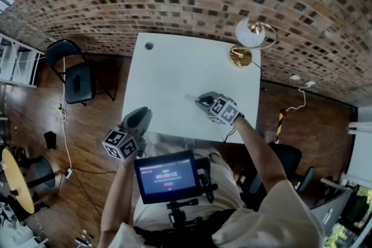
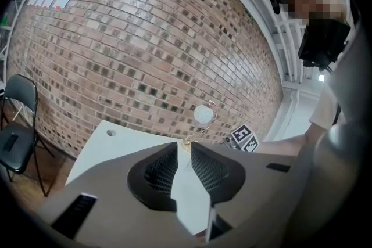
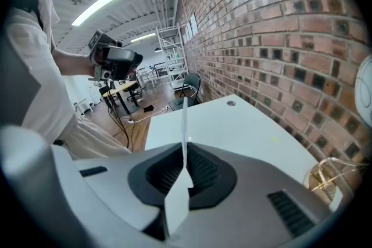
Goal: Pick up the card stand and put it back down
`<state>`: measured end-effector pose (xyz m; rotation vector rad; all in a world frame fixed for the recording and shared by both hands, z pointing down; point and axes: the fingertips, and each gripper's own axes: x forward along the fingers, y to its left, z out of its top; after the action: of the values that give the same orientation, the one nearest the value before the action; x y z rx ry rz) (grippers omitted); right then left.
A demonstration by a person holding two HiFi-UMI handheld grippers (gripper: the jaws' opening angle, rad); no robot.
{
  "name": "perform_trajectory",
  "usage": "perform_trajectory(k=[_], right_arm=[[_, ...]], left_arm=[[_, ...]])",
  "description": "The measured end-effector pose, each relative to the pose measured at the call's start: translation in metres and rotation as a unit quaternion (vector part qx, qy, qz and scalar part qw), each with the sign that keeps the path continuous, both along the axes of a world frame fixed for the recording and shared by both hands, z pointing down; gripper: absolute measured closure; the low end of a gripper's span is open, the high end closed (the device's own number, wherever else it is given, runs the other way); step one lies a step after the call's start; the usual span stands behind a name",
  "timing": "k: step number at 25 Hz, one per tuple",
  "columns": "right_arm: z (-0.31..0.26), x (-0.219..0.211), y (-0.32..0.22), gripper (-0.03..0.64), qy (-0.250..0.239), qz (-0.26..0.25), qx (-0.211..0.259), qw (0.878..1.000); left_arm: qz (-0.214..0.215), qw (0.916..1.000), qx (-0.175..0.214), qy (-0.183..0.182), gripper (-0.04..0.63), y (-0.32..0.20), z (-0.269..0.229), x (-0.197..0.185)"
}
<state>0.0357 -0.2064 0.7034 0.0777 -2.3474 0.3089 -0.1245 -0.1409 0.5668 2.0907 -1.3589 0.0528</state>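
Off the left edge of the white rectangular tabletop [image 1: 174, 67] stands a black folding chair [image 1: 78, 75], clear of the work. At the tabletop's near left corner the grey left gripper [image 1: 142, 114] hangs with its ribbed black fingers [image 2: 161, 174] slightly apart and nothing between them. I judge it is parked there to keep out of the other hand's path. Over the tabletop's near middle, the right gripper [image 1: 203, 103] has its fingers [image 3: 204, 170] closed on the thin, pale plastic card stand [image 3: 184, 125], so that the flat sheet juts edge-on past the tips. A grip across the flat faces should keep so thin a piece from twisting. I cannot tell whether the card stand touches the tabletop. It looks clear of it, so the put-down seems to be the step in hand. At the tabletop's far right corner sits a small white globe on a gold wire stand [image 1: 250, 38], well apart from the card stand.
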Motion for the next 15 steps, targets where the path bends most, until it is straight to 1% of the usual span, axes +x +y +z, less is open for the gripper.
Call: perform_trajectory(k=[8,13,15], right_arm=[[0.054,-0.009,0.003,0.584,0.009,-0.015,-0.031,0.999],[0.092,-0.010,-0.003,0.584,0.039,-0.008,-0.047,0.998],[0.106,-0.010,-0.005,0.584,0.044,-0.002,-0.053,0.998]], left_arm=[[0.001,1.0000,-0.005,0.005,0.522,-0.013,-0.001,0.001],[0.000,0.9999,-0.013,0.006,0.522,-0.015,0.004,0.000],[-0.002,0.9999,-0.014,0.007,0.522,-0.015,0.006,-0.002]])
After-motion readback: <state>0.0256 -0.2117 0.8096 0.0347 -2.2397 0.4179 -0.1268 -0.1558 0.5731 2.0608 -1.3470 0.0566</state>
